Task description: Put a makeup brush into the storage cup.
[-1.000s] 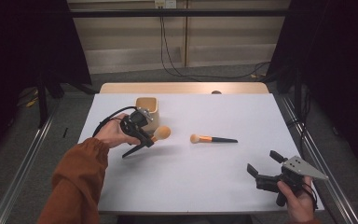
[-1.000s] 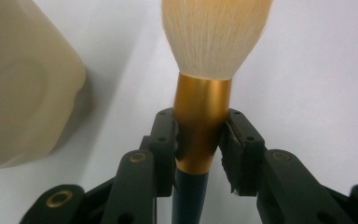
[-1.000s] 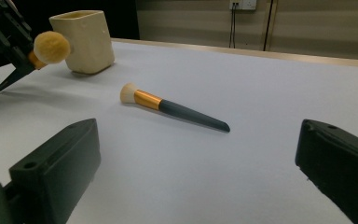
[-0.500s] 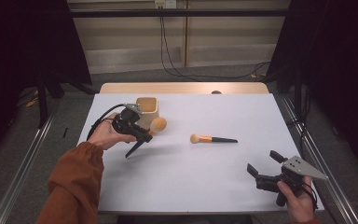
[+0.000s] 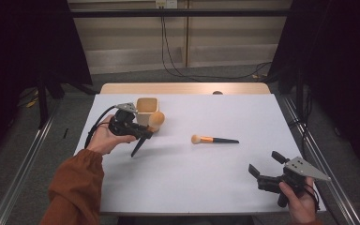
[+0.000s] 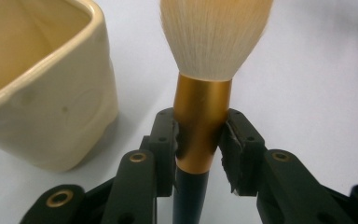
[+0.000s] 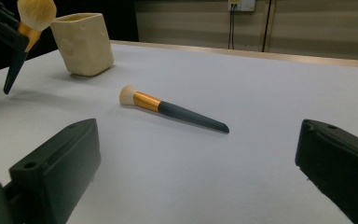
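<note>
Standing on the white rectangular table [image 5: 187, 168], the cream square ceramic cup [image 5: 147, 108] is at the far left. Just beside it, above the table, the left gripper [image 5: 146, 133] is clamped on the gold ferrule of the big black-handled brush with pale bristles [image 6: 204, 93]. The right gripper [image 5: 262, 164] rests with jaws apart, holding nothing, the small black-handled brush with gold ferrule [image 5: 213, 139] lying well ahead of it.
</note>
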Motion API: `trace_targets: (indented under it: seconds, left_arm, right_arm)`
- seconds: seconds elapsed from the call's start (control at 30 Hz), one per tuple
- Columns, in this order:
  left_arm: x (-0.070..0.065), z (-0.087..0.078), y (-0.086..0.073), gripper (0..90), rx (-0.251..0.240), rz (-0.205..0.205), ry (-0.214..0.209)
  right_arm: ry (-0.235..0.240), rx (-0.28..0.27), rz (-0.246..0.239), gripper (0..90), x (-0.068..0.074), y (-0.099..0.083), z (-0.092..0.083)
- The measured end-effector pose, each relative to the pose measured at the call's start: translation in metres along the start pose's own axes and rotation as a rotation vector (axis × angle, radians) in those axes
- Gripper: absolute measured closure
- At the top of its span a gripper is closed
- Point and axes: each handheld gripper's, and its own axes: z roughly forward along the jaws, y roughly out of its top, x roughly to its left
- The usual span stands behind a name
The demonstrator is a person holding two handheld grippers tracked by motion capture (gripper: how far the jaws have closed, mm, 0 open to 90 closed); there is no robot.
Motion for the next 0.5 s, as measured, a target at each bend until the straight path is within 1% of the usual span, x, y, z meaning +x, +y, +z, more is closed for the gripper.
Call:
trace_targets:
  seconds: [0.03,0.07,0.1,0.2,0.27,0.3,0.33,0.37,0.5]
  left_arm:
    - [0.0,0.0001,-0.0008,67.5,-0.007,0.004,-0.002]
    - [-0.0002,-0.0001,-0.0019,67.5,-0.02,0.002,0.015]
    - [0.0,-0.0007,-0.003,67.5,-0.031,0.003,0.015]
    - [-0.0006,-0.0035,-0.0057,67.5,-0.085,-0.013,0.03]
    - [-0.0004,-0.0058,-0.0069,67.5,-0.108,-0.021,0.033]
    - [-0.0008,-0.0063,-0.0072,67.6,-0.12,-0.019,0.038]
    - [-0.0014,-0.007,-0.0072,67.5,-0.121,-0.025,0.047]
    - [-0.0016,-0.0074,-0.0074,67.5,-0.124,-0.027,0.045]
    - [-0.0051,-0.0072,-0.0095,67.5,-0.173,-0.032,0.06]
  right_arm:
    - [0.0,0.0,0.0,0.0,0.0,0.0,0.0001]
    - [0.0,0.001,0.0,0.0,-0.0001,0.0,0.0001]
    - [0.0,0.0,0.001,0.0,-0.0001,0.0,0.0001]
    - [0.0,0.001,0.001,0.0,-0.0003,-0.0001,0.0001]
    - [0.001,0.001,0.002,0.0,-0.0003,-0.0001,0.0002]
    - [0.001,0.0,0.002,0.0,-0.0002,-0.0001,0.0001]
    - [0.001,0.0,0.002,0.0,0.0,-0.0001,0.0001]
    - [0.0,0.0,0.001,0.0,0.0001,0.0,0.0]
    - [0.001,0.002,0.004,0.0,0.0006,0.0,-0.0002]
